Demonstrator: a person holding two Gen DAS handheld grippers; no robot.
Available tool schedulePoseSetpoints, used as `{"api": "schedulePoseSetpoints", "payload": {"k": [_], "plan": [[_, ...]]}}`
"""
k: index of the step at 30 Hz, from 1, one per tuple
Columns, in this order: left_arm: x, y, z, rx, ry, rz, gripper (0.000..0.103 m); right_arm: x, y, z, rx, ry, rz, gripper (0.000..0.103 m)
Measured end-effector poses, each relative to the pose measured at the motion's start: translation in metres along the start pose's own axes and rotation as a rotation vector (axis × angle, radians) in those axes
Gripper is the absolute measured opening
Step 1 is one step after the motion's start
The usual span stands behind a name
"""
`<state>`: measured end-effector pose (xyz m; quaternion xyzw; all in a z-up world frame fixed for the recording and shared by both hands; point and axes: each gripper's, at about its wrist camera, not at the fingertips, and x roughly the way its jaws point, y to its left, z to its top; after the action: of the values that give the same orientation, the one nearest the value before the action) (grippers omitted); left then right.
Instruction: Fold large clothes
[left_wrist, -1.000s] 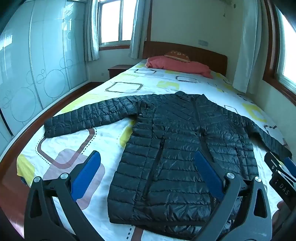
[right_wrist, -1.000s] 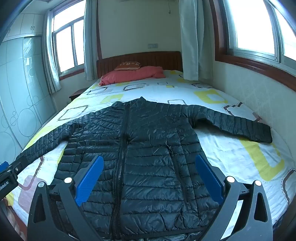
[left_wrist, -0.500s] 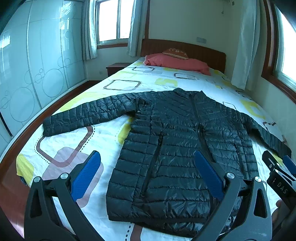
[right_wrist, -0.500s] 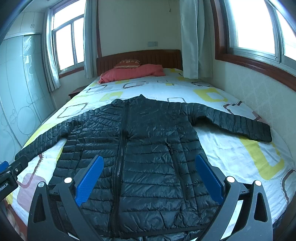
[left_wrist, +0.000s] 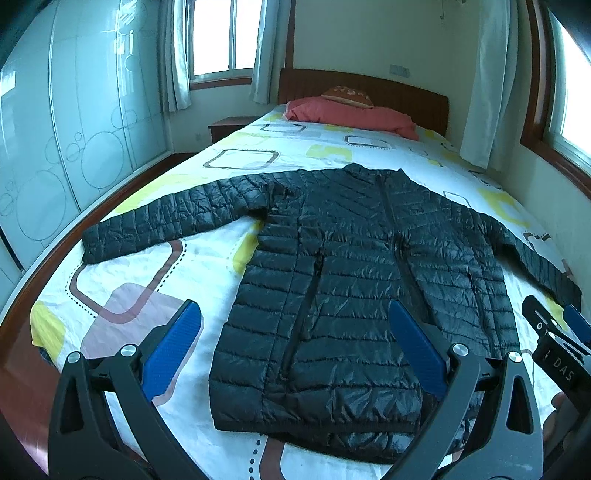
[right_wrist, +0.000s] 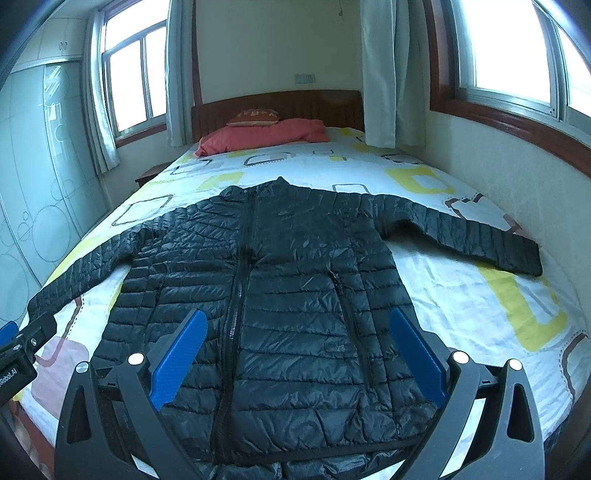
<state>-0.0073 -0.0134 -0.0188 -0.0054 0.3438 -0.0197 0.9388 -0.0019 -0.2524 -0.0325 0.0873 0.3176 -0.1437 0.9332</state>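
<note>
A black quilted puffer jacket (left_wrist: 354, 280) lies flat and zipped on the bed, front up, both sleeves spread out to the sides; it also shows in the right wrist view (right_wrist: 291, 295). My left gripper (left_wrist: 295, 332) is open and empty, held above the jacket's hem on its left half. My right gripper (right_wrist: 295, 336) is open and empty above the hem near the zip. The right gripper's body shows at the right edge of the left wrist view (left_wrist: 554, 347). The left one shows at the left edge of the right wrist view (right_wrist: 18, 350).
The bed (left_wrist: 147, 280) has a white sheet with coloured squares and a red-brown frame. A pink quilt and pillow (left_wrist: 351, 110) lie at the headboard. A glass wardrobe (left_wrist: 55, 147) stands on the left, a wall with windows on the right (right_wrist: 517, 177).
Both grippers have risen and drawn back slightly, so more of the jacket's hem and the bed's near edge shows. The jacket has not moved. Both stay open.
</note>
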Motion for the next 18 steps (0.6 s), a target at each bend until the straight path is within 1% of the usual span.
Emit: {"api": "schedulePoseSetpoints", "payload": {"k": [10, 18], "plan": [[-0.002, 0.003, -0.002, -0.004, -0.001, 0.004, 0.101, -0.005, 0.003, -0.004, -0.011, 0.003, 0.001, 0.098], [-0.012, 0.009, -0.009, -0.006, -0.001, -0.001, 0.101, -0.015, 0.003, -0.010, -0.018, 0.000, 0.003, 0.098]]}}
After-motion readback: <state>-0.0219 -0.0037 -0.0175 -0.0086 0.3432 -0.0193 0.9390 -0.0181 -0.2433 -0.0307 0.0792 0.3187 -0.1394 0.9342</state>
